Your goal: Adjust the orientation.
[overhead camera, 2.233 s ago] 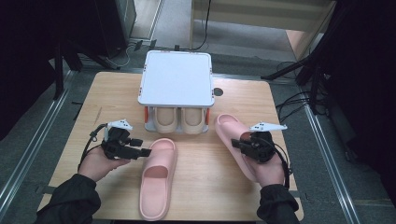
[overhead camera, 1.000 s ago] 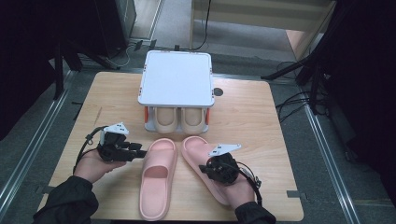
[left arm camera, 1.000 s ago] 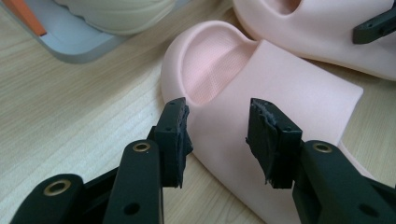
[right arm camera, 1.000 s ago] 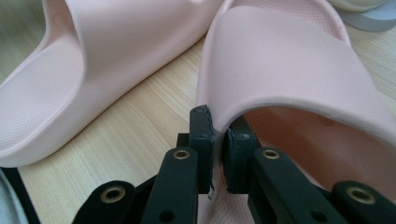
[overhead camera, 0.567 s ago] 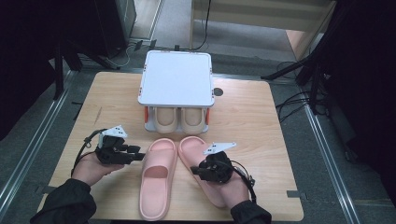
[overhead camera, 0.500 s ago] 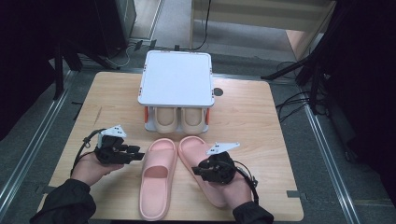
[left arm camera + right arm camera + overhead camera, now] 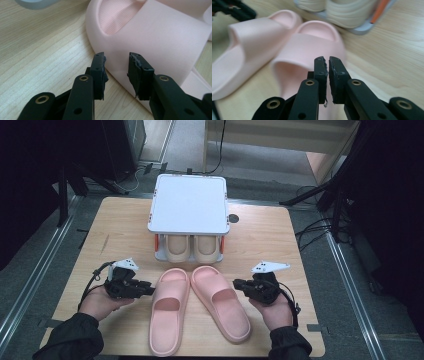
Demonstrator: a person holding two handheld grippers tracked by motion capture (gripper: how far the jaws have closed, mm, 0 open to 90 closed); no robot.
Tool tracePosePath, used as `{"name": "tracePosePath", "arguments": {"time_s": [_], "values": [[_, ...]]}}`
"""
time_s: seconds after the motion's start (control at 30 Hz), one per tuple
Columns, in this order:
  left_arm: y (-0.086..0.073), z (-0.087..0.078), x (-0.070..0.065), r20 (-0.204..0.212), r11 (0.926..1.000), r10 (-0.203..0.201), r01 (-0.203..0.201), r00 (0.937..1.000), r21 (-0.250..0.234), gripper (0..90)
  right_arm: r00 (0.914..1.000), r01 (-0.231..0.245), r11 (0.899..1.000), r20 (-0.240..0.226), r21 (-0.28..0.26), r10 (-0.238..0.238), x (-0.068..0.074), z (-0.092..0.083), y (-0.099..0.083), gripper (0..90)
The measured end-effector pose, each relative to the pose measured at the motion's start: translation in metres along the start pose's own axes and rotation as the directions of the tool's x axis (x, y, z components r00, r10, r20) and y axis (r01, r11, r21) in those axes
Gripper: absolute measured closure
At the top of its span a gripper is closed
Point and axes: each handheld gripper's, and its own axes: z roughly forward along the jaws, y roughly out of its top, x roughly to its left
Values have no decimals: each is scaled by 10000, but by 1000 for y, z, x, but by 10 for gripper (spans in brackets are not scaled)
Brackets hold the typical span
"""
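Two pink slippers lie side by side on the wooden surface (image 7: 280, 235), toes toward the small white rack (image 7: 189, 210), which holds a beige pair (image 7: 192, 247) on its lower level.

The left slipper (image 7: 169, 312) lies nearly straight, its heel close to the near edge of the surface. The right slipper (image 7: 220, 302) is angled, with the toe close to the left slipper's toe and the heel splayed out toward my right.

My left tool (image 7: 149, 291) sits just beside the outer edge of the left slipper, at about the strap. In the left gripper view its jaws are partly open and have just been closing; the slipper's strap and side wall (image 7: 155, 37) lie right ahead of the tips, nothing is between the pads (image 7: 100, 65), and I cannot tell whether a tip touches the slipper.

My right tool (image 7: 236, 283) is just beside the outer edge of the right slipper (image 7: 312, 47). Its jaws have just been closing and stand almost together, a thin slit between the pads (image 7: 322, 72), holding nothing.
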Motion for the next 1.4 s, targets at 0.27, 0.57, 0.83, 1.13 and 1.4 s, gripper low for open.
{"name": "tracePosePath", "arguments": {"time_s": [0.27, 0.57, 0.83, 1.13, 1.4], "values": [[-7, 7, -1, -79, 9986, -54, 58, 10000, 531, 656, 9985, 88, 9968, 535, 797, -131, -19, 24, 0, 855], [-5, 11, -7, -50, 9981, -45, 48, 10000, 620, 662, 9981, 452, 9922, 356, 1163, -496, -12, 39, 0, 847], [2, 22, -19, 163, 9968, 286, -297, 9995, 737, 646, 9988, 351, 9922, 295, 1194, -389, -10, 43, 0, 847], [6, 24, -21, 414, 9964, 290, -321, 9987, 781, 597, 9998, 57, 9938, 173, 1109, -77, -13, 44, 0, 835], [14, 7, -24, 174, 9999, -58, 56, 9998, 89, 658, 9997, -254, 9988, 26, 420, 254, -16, 34, 5, 776]]}}
